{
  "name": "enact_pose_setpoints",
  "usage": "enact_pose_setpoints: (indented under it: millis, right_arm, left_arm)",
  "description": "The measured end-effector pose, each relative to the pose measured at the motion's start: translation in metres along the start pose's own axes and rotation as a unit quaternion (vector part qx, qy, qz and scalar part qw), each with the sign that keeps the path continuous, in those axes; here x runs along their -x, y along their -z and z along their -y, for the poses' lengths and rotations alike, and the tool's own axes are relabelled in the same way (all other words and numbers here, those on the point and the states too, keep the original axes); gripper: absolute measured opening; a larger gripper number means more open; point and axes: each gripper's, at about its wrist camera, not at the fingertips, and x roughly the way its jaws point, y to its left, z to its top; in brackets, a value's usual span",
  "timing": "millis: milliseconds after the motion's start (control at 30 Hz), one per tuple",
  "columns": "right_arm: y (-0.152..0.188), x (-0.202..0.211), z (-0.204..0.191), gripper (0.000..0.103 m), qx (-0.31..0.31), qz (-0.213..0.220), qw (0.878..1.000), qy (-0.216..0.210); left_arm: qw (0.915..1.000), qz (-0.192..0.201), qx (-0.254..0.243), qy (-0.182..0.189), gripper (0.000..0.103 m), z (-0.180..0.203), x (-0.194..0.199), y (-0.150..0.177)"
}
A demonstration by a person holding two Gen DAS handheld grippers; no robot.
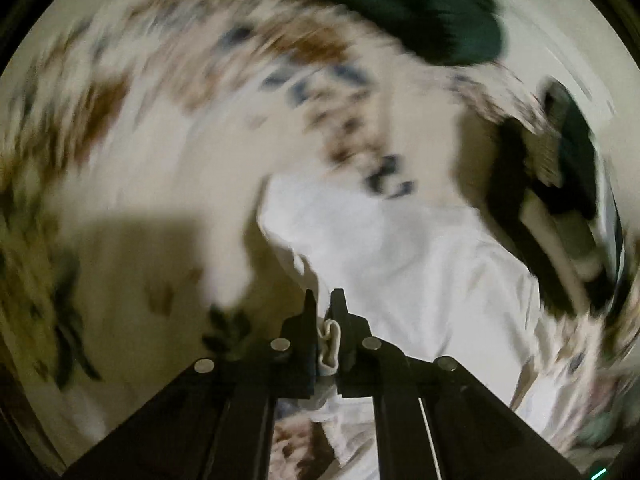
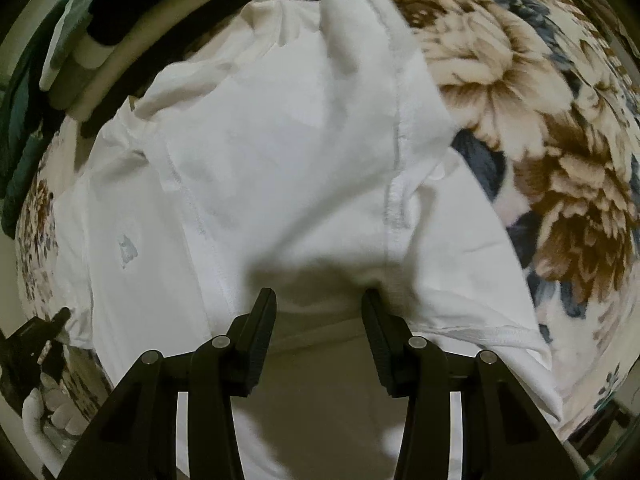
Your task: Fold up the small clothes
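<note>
— Left wrist view: where's the white T-shirt (image 1: pixel 420 256)?

— Its bunched edge is pinched between the clenched left gripper (image 1: pixel 322 300), the rest trailing ahead over the floral bedspread (image 1: pixel 120 100). Heavy blur there.

— And the right gripper (image 2: pixel 318 300)?

— Spread apart, empty, fingertips poised on the shirt (image 2: pixel 280 140), which lies rumpled, seams showing, beside stacked folded clothes (image 2: pixel 80 40).

No text, label or number can be read in either view; a faint grey-blue mark (image 2: pixel 127 253) on the white garment (image 2: pixel 280 140) is too blurred to make out.
</note>
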Motion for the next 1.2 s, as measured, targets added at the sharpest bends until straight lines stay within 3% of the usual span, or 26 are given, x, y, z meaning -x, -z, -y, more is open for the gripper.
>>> enact_pose_setpoints:
  millis: [67, 167, 300, 367, 467, 533, 667, 700, 833, 1033, 1100, 1200]
  right_arm:
    - [0.001, 0.007, 0.006, 0.047, -0.01, 0.004, 1.0, -0.004]
    - [0.002, 0.026, 0.028, 0.047, -0.028, 0.013, 0.999, -0.009]
    - [0.001, 0.048, 0.054, 0.047, -0.047, 0.02, 0.999, -0.009]
    - [0.001, 0.052, 0.062, 0.047, -0.053, 0.021, 0.998, -0.003]
    - [-0.001, 0.063, 0.072, 0.047, -0.058, 0.017, 0.998, 0.003]
    - [-0.002, 0.07, 0.078, 0.047, -0.056, 0.016, 0.998, 0.005]
    - [-0.009, 0.078, 0.069, 0.051, -0.033, 0.019, 0.999, -0.005]
    - [-0.012, 0.077, 0.063, 0.051, -0.027, 0.018, 0.999, -0.012]
    - [-0.024, 0.061, 0.017, 0.051, 0.002, 0.003, 0.998, -0.055]
    - [-0.027, 0.013, -0.073, 0.052, 0.087, -0.044, 0.99, -0.104]
    - [-0.021, -0.01, -0.1, 0.052, 0.126, -0.06, 0.986, -0.091]
    - [-0.012, -0.042, -0.121, 0.052, 0.164, -0.092, 0.982, -0.034]
  left_arm:
    - [0.9959, 0.035, -0.084, -0.003, 0.004, 0.035, 0.019, 0.007]
    - [0.9801, 0.055, -0.191, 0.011, 0.004, 0.087, 0.038, 0.036]
    - [0.9541, 0.03, -0.296, 0.038, 0.004, 0.144, 0.039, 0.098]
    - [0.9397, -0.003, -0.339, 0.047, 0.006, 0.164, 0.028, 0.13]
    - [0.9308, -0.024, -0.363, 0.034, 0.01, 0.172, 0.023, 0.155]
    - [0.932, -0.036, -0.358, 0.044, 0.02, 0.163, 0.028, 0.16]
    - [0.9413, -0.037, -0.333, 0.041, 0.078, 0.139, 0.042, 0.151]
    - [0.9461, -0.032, -0.32, 0.037, 0.081, 0.128, 0.043, 0.143]
    - [0.9611, -0.023, -0.275, -0.002, 0.081, 0.092, 0.044, 0.118]
    - [0.9675, -0.036, -0.236, -0.084, 0.081, 0.062, 0.007, 0.098]
    - [0.966, -0.044, -0.235, -0.098, 0.081, 0.056, -0.006, 0.095]
    - [0.9672, -0.043, -0.228, -0.104, 0.081, 0.05, -0.011, 0.089]
